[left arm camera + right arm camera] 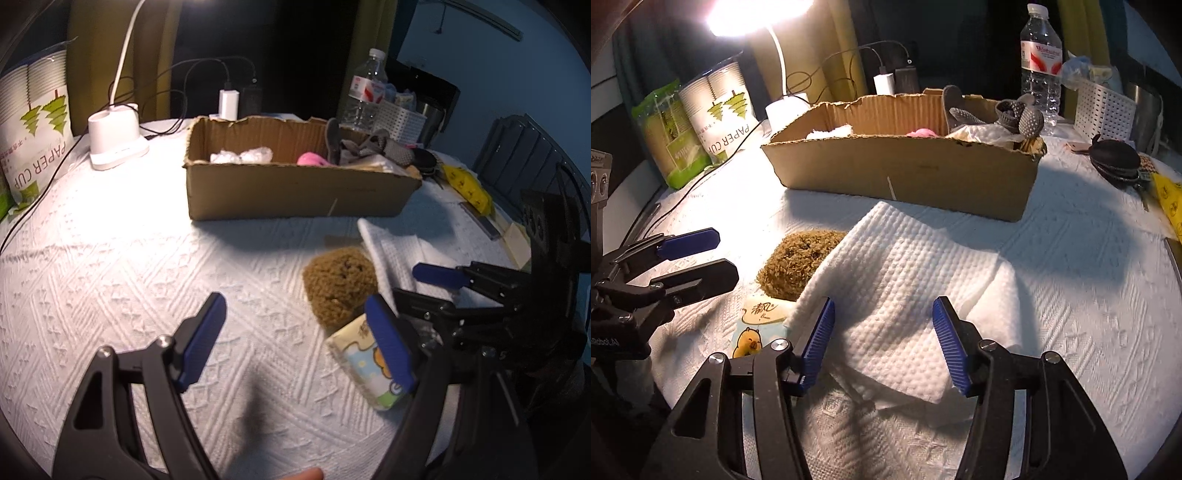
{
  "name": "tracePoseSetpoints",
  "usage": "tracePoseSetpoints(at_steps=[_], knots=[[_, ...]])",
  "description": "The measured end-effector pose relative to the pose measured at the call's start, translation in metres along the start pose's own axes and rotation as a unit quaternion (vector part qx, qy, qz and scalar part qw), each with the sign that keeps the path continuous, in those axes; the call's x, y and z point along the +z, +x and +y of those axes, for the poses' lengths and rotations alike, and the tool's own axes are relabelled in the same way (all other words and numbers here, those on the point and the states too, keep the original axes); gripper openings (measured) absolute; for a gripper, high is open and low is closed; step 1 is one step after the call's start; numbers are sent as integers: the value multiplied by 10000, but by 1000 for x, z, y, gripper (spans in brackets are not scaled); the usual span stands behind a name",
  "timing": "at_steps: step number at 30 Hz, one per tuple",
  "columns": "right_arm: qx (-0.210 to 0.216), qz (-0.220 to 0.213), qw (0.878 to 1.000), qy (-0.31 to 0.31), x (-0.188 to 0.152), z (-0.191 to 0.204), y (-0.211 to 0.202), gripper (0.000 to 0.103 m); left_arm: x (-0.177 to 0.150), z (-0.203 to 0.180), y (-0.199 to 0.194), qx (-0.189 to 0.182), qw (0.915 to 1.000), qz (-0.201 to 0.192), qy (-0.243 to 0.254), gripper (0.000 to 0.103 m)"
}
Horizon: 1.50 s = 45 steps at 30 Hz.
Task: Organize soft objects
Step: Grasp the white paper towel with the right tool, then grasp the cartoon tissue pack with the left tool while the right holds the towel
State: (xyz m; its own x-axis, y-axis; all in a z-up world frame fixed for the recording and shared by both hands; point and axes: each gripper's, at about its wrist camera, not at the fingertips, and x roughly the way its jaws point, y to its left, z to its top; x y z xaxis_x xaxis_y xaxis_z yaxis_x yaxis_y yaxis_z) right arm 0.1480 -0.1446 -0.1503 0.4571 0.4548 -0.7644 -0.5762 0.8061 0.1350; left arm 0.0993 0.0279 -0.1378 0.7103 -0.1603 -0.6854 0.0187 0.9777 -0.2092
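Both my grippers gape empty: right gripper (882, 347) straddling the white cloth (905, 295), left gripper (295, 339) beside the brown sponge (340, 284). Ahead, the cardboard box (905, 173) holds grey socks (1015, 116), a pink item (921, 133).

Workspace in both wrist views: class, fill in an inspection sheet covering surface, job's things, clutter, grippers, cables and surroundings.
Surface: white embossed tablecloth, brightly lamp-lit.
Job's things: cardboard box already holding soft items; brown sponge, white folded towel and tissue pack outside it.
Clutter: water bottle, paper cup pack, white basket, black pouch.
Grippers: left gripper open, empty; right gripper open over the towel.
Cables: chargers with black leads behind the box.
Surroundings: lamp base, dark background.
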Motion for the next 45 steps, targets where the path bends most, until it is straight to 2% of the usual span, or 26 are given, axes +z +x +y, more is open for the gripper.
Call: tracePoseSetpoints(at_steps=[1, 2, 3, 6, 12, 18, 23, 28, 31, 36, 45], knots=[[13, -21, 10000, -32, 0, 0, 0, 48, 0, -1, 0, -9, 10000, 4, 13, 79], [16, 0, 9999, -101, 0, 2, 1, 25, 0, -2, 0, -15, 10000, 9, 27, 79], [-47, 33, 9999, -158, -1, 2, 2, 11, 0, -2, 0, -24, 10000, 13, 42, 79], [-36, -19, 9997, -220, -2, 3, 0, 7, -1, -4, -1, -40, 9999, 3, 99, 79], [-20, -560, 9984, -94, 3, -3, -29, 6, -1, -11, -4, -69, 9998, -32, 209, 79], [-101, -1091, 9940, 38, 7, -19, -70, 6, -4, -32, 8, -177, 9981, 165, 559, 79], [-238, -1295, 9911, 172, 4, -34, -92, 6, -9, -52, 24, -268, 9949, 493, 838, 79], [-338, -1373, 9895, 293, -1, -46, -103, 6, -15, -58, 41, -176, 9933, 757, 855, 79], [-341, -1371, 9894, 335, -4, -50, -104, 6, -15, -60, 41, -174, 9933, 721, 883, 70], [-308, -1392, 9892, 327, -6, -50, -104, 6, -15, -59, 35, -230, 9938, 646, 871, 63], [-249, -1476, 9885, 210, 2, -41, -111, 6, 3, -56, -4, -305, 9956, 85, 881, 61]])
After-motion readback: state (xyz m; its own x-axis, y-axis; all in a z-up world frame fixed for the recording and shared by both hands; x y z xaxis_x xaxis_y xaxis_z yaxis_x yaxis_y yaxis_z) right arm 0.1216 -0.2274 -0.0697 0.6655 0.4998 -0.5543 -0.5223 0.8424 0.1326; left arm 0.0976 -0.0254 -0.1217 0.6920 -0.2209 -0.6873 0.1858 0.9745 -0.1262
